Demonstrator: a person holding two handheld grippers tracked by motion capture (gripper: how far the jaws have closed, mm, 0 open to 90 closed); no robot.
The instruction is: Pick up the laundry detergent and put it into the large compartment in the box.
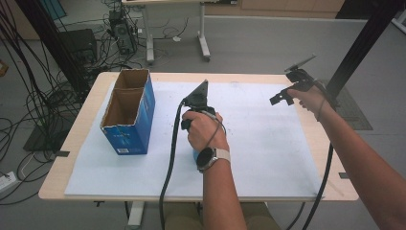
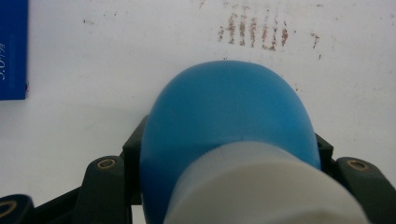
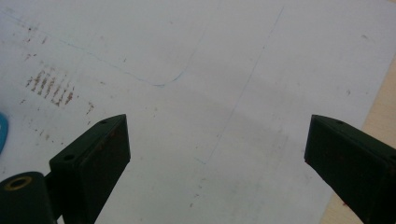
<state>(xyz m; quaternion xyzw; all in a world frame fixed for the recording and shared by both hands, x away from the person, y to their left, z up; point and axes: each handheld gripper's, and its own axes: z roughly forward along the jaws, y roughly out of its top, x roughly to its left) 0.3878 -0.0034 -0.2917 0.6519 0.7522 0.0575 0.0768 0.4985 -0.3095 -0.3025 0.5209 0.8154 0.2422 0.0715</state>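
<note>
The left tool (image 1: 195,103) is pinching a blue bottle (image 2: 229,130) with a white cap (image 2: 261,186); in the left gripper view its black jaws are pressing against both sides of the rounded blue body, with the cap end lying toward the camera. In the high view the bottle (image 1: 195,155) is showing as a sliver of blue under the person's left hand (image 1: 206,132), to the right of the open blue cardboard box (image 1: 128,112) and well apart from it. The box is standing upright on the white sheet (image 1: 268,158) that is covering the surface (image 1: 84,124). The right tool (image 1: 282,96) is hovering far to the right of the box, near the surface's right edge, with its jaws standing spread wide and nothing between them. Rusty streaks (image 2: 252,32) are marking the sheet beyond the bottle.
</note>
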